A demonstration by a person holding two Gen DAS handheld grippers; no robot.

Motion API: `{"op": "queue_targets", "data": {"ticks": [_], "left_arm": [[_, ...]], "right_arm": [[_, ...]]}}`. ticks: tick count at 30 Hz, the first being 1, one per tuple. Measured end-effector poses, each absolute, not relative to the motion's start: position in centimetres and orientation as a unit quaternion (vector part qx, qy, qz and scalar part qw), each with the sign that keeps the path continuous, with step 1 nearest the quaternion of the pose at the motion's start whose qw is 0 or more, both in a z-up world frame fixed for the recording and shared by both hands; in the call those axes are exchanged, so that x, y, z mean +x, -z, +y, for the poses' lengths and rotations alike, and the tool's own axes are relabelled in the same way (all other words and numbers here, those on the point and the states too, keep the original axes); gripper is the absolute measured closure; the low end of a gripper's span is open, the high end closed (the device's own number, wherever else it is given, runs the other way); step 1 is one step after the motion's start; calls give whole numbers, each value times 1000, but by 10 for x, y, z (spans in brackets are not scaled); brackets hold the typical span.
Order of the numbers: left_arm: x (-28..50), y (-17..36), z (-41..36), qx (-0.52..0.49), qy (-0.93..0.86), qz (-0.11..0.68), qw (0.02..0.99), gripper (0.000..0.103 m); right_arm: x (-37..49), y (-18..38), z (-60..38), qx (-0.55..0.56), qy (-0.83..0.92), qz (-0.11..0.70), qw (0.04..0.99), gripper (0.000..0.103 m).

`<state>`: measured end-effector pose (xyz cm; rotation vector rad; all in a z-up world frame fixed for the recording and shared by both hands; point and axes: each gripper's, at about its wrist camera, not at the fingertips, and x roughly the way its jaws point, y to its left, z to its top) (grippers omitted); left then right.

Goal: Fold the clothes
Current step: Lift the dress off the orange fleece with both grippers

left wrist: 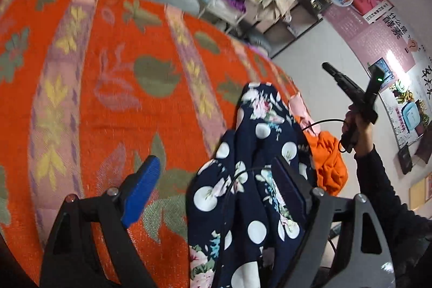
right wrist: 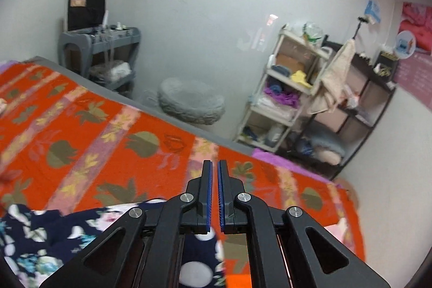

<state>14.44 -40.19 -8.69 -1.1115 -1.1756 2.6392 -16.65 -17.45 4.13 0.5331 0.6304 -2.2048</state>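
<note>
Your left claw (left wrist: 216, 180) stands wide apart, nothing pinched, with the navy floral garment (left wrist: 243, 193) bunched between its fingers on the orange bedspread (left wrist: 108, 72). Right claw (right wrist: 214, 196) is clenched and empty. Spread that garment flat before you crease it.

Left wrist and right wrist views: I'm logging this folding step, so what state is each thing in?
Left tool: open, pads apart, gripping nothing.
Right tool: shut, nothing visible between its pads.
Navy floral garment: unfolded, rumpled on the bedspread.
Orange garment: crumpled in a heap beside the navy one.
Orange bedspread: spread flat.
Black case on the grey cart: lid open.
</note>
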Motion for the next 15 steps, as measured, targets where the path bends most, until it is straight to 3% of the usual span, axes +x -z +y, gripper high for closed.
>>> {"op": "queue_targets", "data": {"ticks": [5,9,15], "left_arm": [[123,90,-394,-394,-821,-399,103,19],[108,98,-390,-440,-804,-387,98,19],[95,131,-388,-460,-755,-451,123,19]], "right_arm": [[-153,-20,-167,262,837,214,430,100],[-144,-5,-157,284,826,211,440,100],[-144,2,-138,326,810,172,455,100]]}}
